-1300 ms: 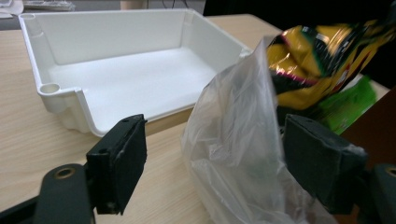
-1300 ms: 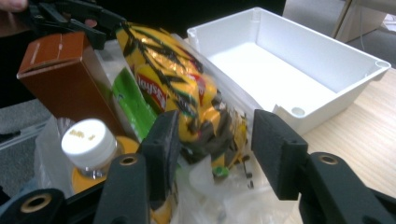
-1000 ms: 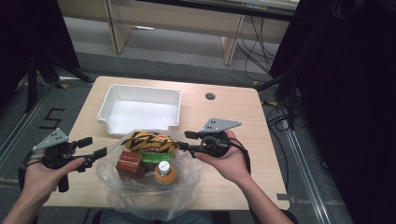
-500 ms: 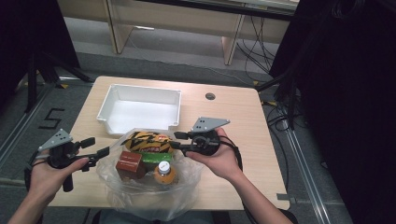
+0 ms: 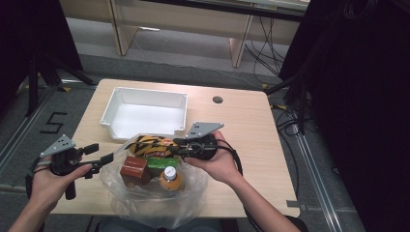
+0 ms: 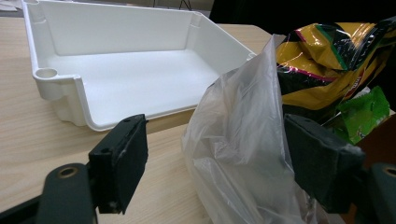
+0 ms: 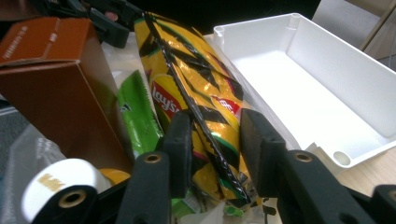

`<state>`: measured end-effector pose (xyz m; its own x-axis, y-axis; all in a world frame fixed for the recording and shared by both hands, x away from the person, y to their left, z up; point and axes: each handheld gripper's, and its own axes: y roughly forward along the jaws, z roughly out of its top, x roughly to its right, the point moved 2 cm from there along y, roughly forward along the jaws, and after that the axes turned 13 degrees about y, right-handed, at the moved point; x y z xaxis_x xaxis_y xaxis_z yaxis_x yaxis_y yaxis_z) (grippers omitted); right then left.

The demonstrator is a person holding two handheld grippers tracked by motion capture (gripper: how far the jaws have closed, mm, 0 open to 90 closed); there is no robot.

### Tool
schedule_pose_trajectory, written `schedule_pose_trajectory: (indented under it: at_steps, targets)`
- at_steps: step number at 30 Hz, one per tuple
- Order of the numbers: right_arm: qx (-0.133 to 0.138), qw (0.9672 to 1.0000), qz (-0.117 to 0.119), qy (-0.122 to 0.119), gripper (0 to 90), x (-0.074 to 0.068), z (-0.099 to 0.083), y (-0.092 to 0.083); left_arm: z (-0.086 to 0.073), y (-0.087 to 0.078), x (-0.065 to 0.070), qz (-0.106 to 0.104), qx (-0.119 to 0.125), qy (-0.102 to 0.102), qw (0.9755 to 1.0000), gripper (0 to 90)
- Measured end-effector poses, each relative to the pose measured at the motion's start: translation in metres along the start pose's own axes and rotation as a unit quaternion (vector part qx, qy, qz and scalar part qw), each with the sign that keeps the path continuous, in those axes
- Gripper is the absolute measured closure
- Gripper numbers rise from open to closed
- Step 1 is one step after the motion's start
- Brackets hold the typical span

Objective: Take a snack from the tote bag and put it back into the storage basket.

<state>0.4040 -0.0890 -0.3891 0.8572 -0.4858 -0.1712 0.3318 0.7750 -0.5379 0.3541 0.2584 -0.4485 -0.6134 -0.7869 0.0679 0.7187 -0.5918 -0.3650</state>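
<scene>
Right hand-held gripper (image 7: 210,154) has its two black jaws set on either side of the yellow-and-black striped crinkled foil chip bag (image 7: 196,93), and those jaws have just been closing; in the right gripper view the bag's lower end sits between the pads, the left pad against the foil and the right pad just beside it, so a firm squeeze cannot be told. In the high view this right hand-held gripper (image 5: 180,145) lies level and points toward the person's left, at the right end of the chip bag (image 5: 150,146). The bag lies on its side at the top of the crumpled clear plastic carrier bag (image 5: 154,203), its long axis running across the desk (image 5: 241,121) from left to right, parallel to the near wall of the white rectangular plastic tray (image 5: 145,108) that stands just beyond it. In the right gripper view the same long axis runs away from the jaws and up the picture, with the red logo facing the camera. Beside the chip bag in the plastic carrier sit a brown cardboard box (image 5: 131,170), a small green foil packet (image 5: 162,163) and an orange bottle with a white cap (image 5: 170,178). Left hand-held gripper (image 6: 215,163) stands released, its jaws wide apart, with a fold of the clear plastic bag (image 6: 238,154) between them and against the right pad, while the left pad is clear of it above the bare desk.
</scene>
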Motion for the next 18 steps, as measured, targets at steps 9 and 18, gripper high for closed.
schedule_pose_trajectory:
  at_steps: [9, 18]
  targets:
    - [-0.002, 0.9997, 0.000, -0.025, 87.8, 0.002, 0.001, 0.006, -0.002, 0.002, -0.001, 0.001, -0.005, -0.006, 1.0000, 23.3]
    - [0.031, 0.9985, 0.003, -0.046, 90.0, 0.005, 0.010, 0.005, -0.003, 0.004, -0.001, -0.001, -0.008, -0.008, 0.9999, 23.6]
